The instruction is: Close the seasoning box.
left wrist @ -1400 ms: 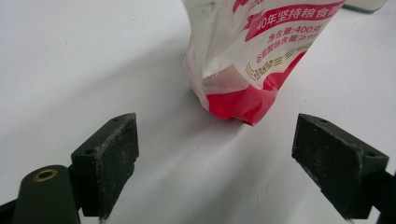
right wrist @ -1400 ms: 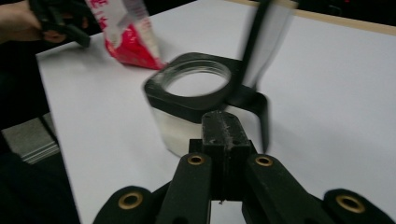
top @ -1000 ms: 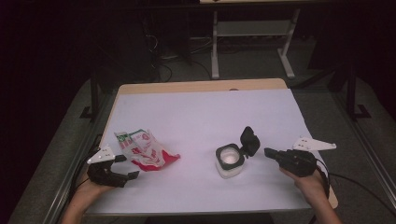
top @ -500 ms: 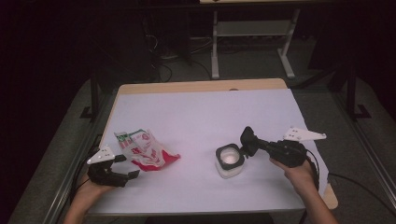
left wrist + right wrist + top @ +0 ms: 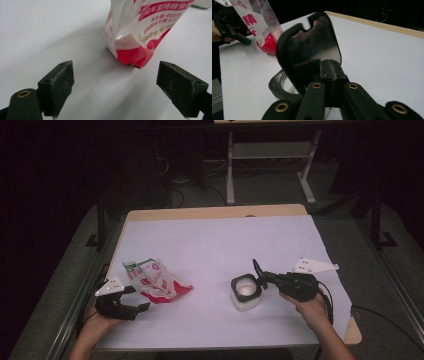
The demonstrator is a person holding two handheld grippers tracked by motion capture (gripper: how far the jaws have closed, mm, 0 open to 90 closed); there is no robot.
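While right gripper (image 5: 261, 276) pinches lid (image 5: 312, 47), pouch (image 5: 155, 281) sits well apart.

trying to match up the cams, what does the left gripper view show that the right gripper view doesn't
Left gripper view alone: its own two black jaws standing wide apart, the left gripper open over bare white table, and small print on the bag's lower end.

Right gripper view alone: the right gripper shut on the hinged black lid of the container, plus the table's wooden edge.

Both: the red and white bag lying on the white tabletop.
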